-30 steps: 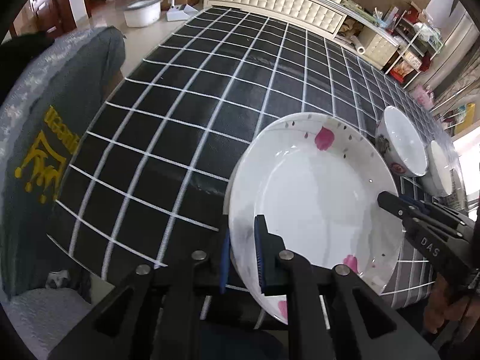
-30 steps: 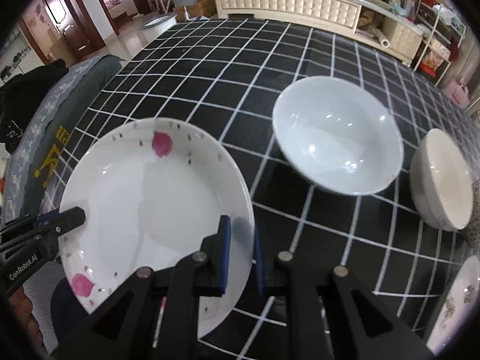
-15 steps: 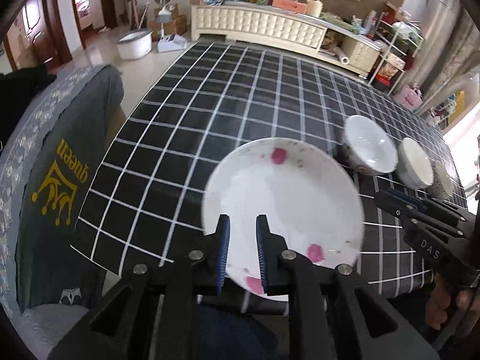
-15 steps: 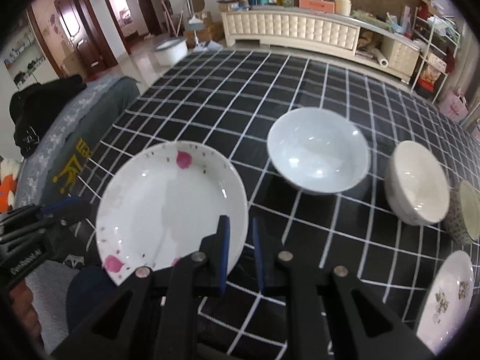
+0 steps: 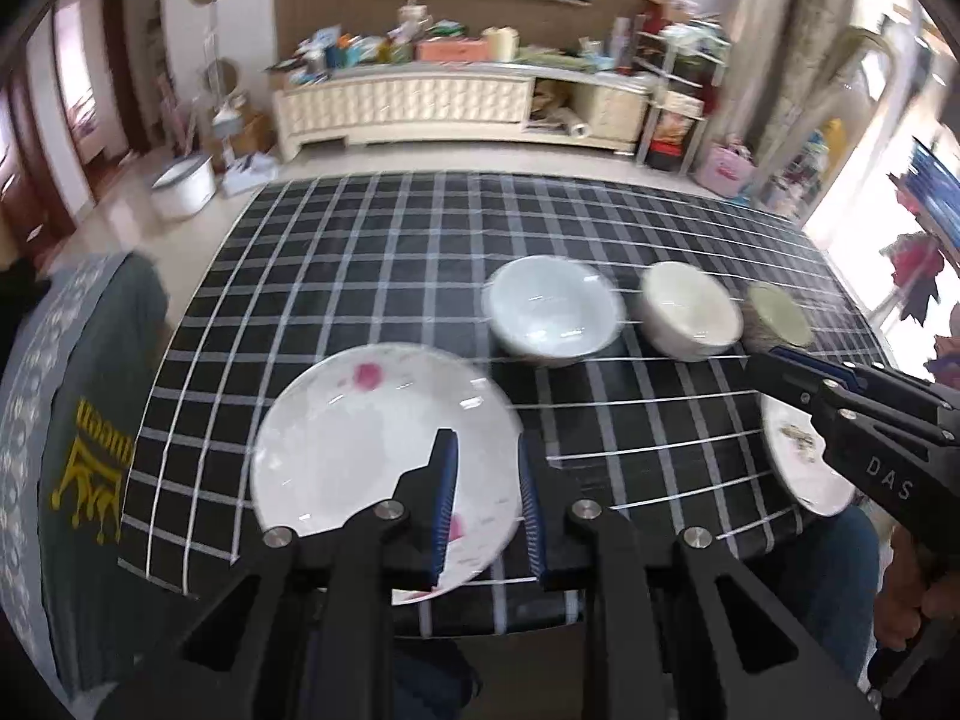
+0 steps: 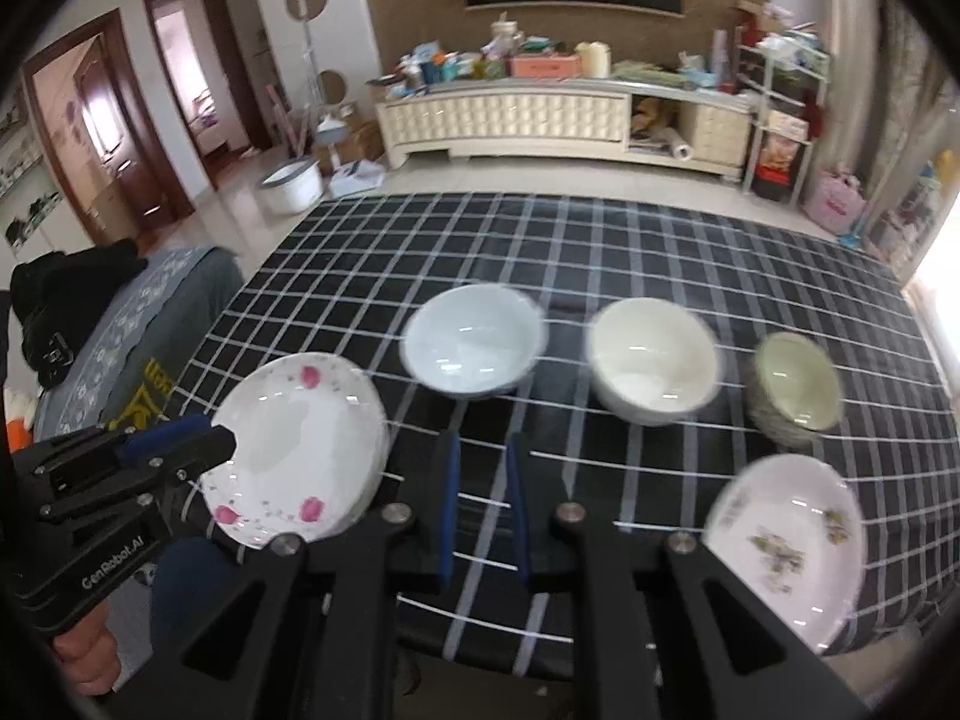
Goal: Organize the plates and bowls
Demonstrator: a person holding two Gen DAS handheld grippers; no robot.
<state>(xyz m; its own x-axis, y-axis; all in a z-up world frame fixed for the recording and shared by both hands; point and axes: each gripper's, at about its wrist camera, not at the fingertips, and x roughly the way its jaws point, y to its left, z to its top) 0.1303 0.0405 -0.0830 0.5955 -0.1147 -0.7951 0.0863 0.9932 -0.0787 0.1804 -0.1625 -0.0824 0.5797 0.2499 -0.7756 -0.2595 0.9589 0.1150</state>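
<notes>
Plates: pink plate (image 5: 366, 450) set left of blue bowl (image 5: 555, 312), left fingers (image 5: 486, 501) parting and empty, right fingers (image 6: 483, 501) narrow and empty; next, approach floral plate (image 6: 786, 540) low, pinch rim firmly.

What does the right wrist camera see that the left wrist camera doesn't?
Only the right wrist view shows the whole oval white plate with leafy sprigs, the black bag on the grey chair and the left gripper.

Only the left wrist view shows the right gripper, which covers part of that oval plate.

Both show the round white plate with pink flowers, the pale blue bowl, the cream bowl, the green bowl and the black checked tablecloth.
</notes>
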